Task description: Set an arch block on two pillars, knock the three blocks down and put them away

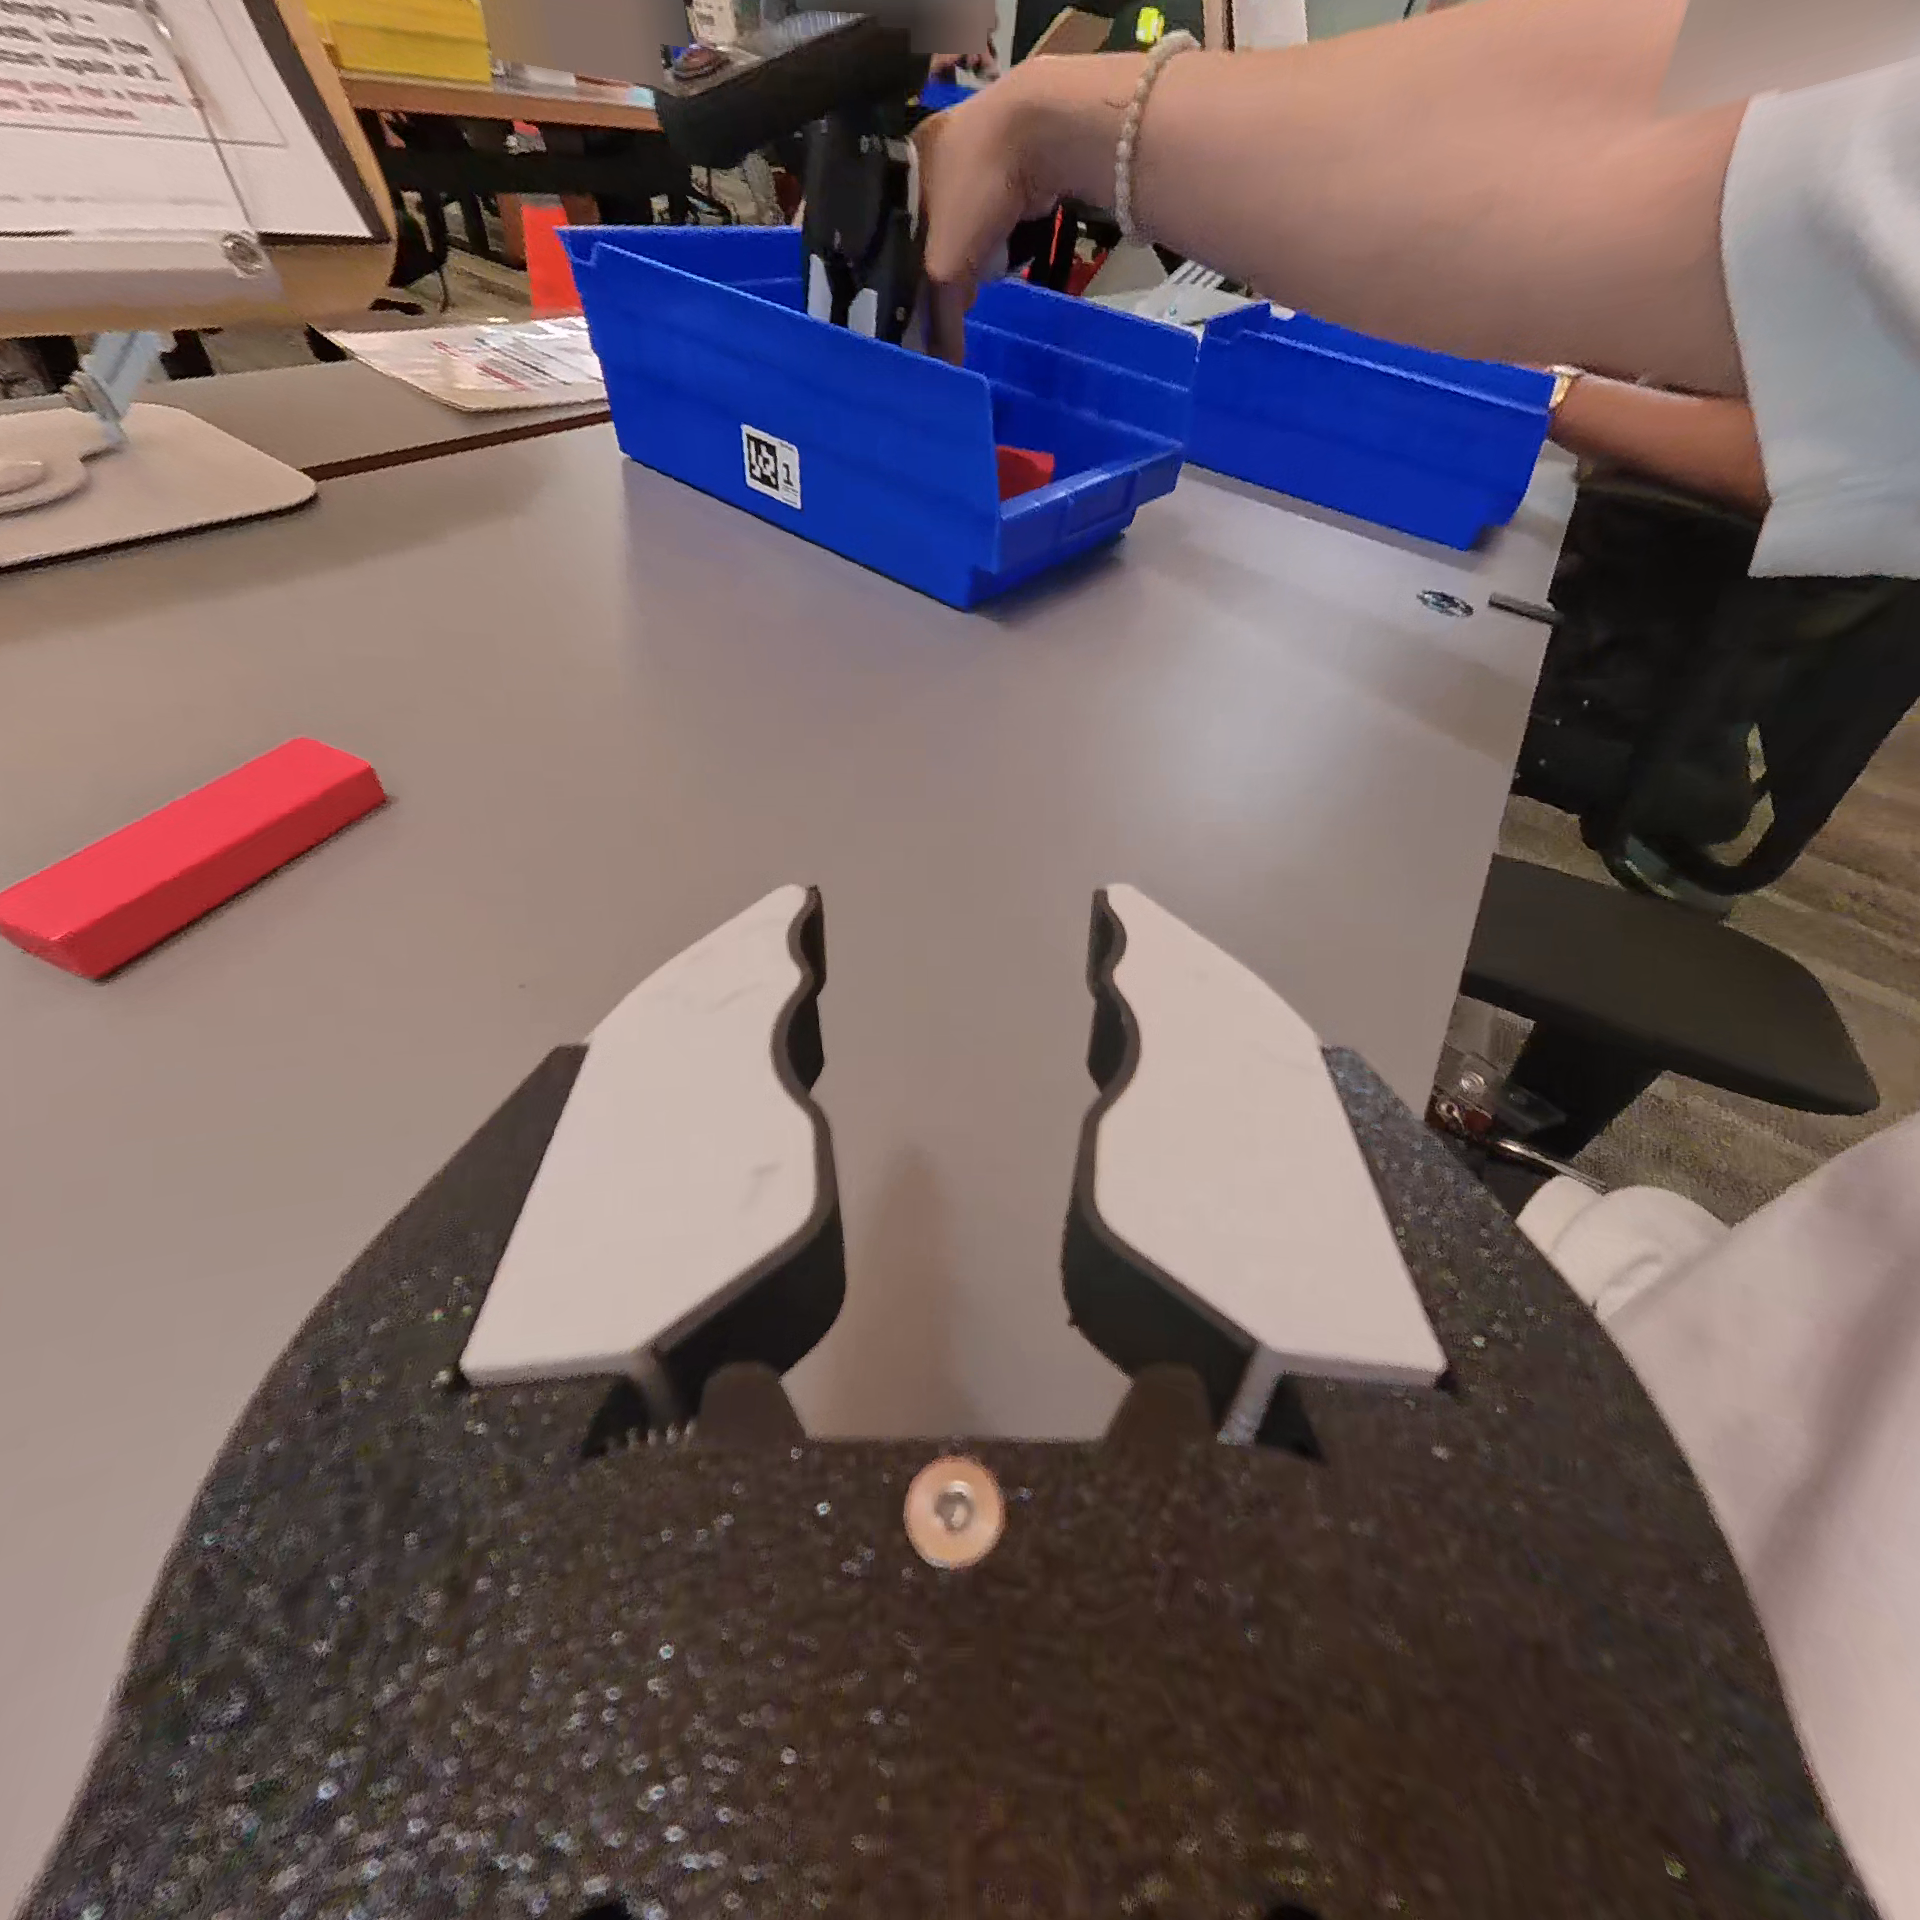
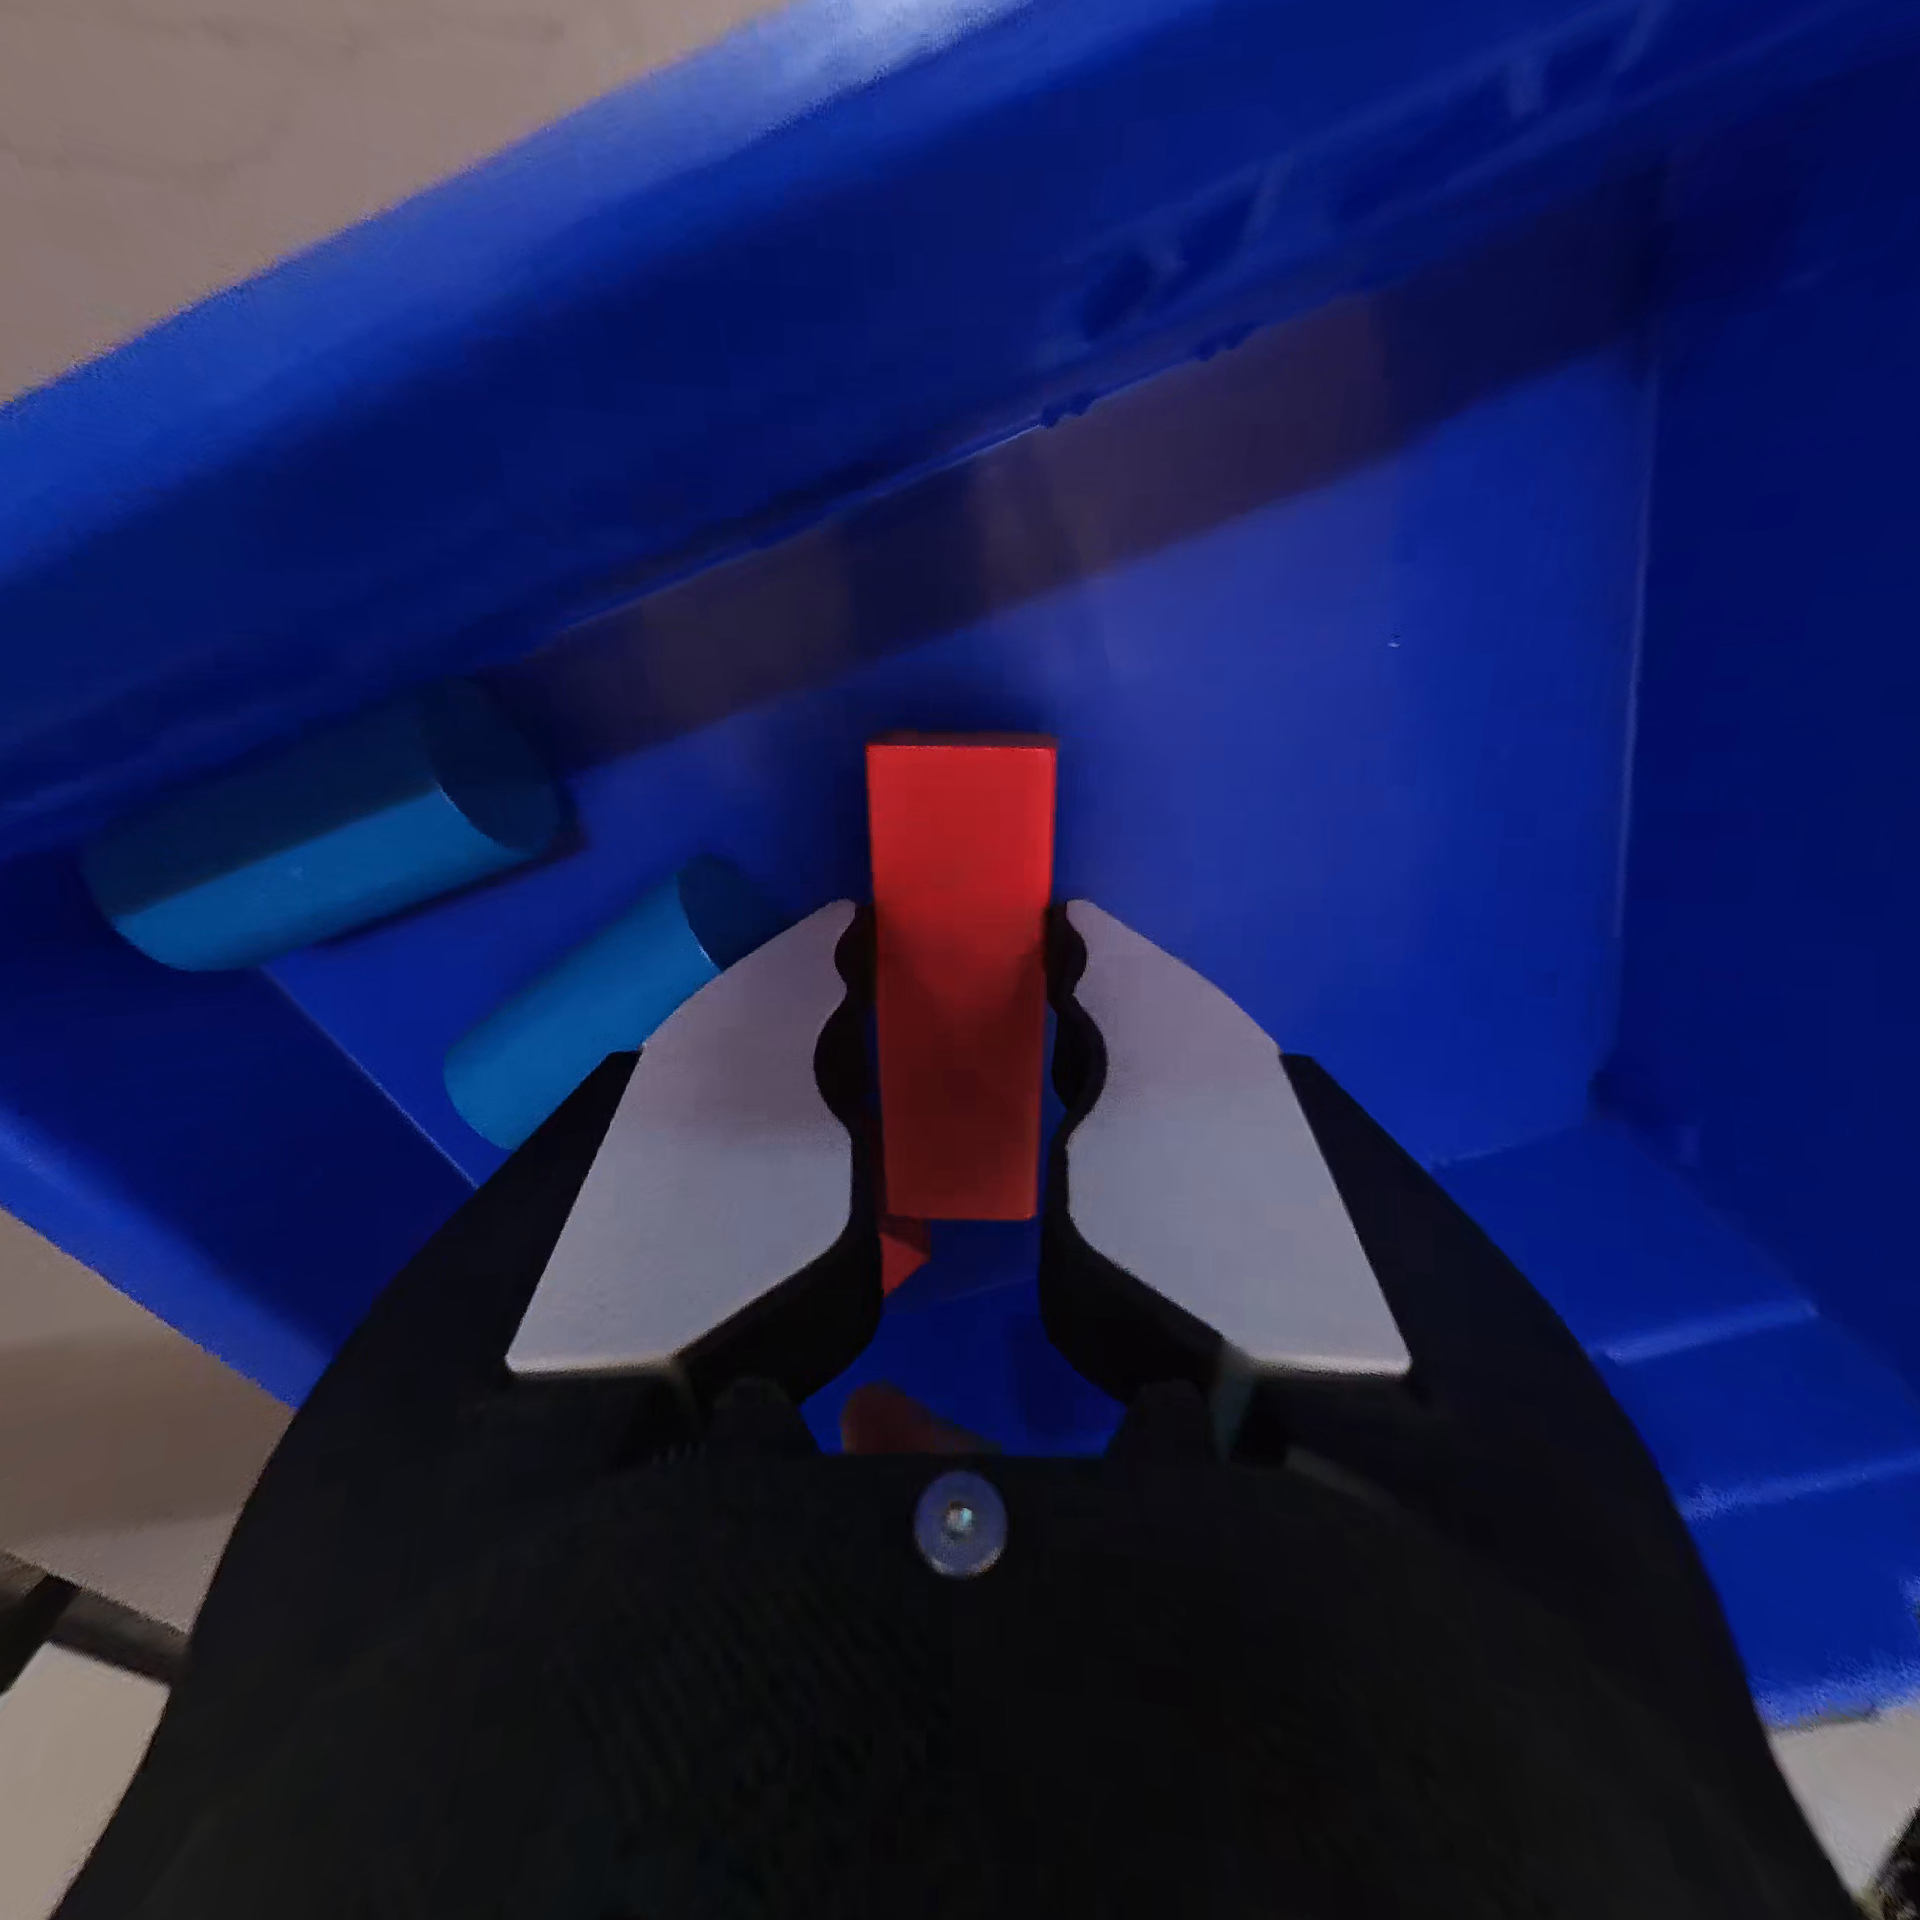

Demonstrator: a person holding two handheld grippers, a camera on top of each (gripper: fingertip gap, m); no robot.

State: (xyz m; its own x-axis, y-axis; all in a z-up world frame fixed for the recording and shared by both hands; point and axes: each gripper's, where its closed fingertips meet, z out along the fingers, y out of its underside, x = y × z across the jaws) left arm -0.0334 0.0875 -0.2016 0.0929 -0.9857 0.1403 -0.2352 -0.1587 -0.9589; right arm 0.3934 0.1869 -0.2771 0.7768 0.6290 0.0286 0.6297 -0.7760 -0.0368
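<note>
Two blue bins (image 1: 862,457), two light-blue cylinders (image 2: 312,862), three red blocks (image 1: 187,857)

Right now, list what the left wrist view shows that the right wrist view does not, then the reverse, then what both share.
Only the left wrist view: the left gripper, open over the grey table, a red block lying on the table to its left, and a second blue bin.

Only the right wrist view: two blue cylinders lying on the bin floor.

Both: the blue bin with the right gripper inside it, shut on a red block.
</note>
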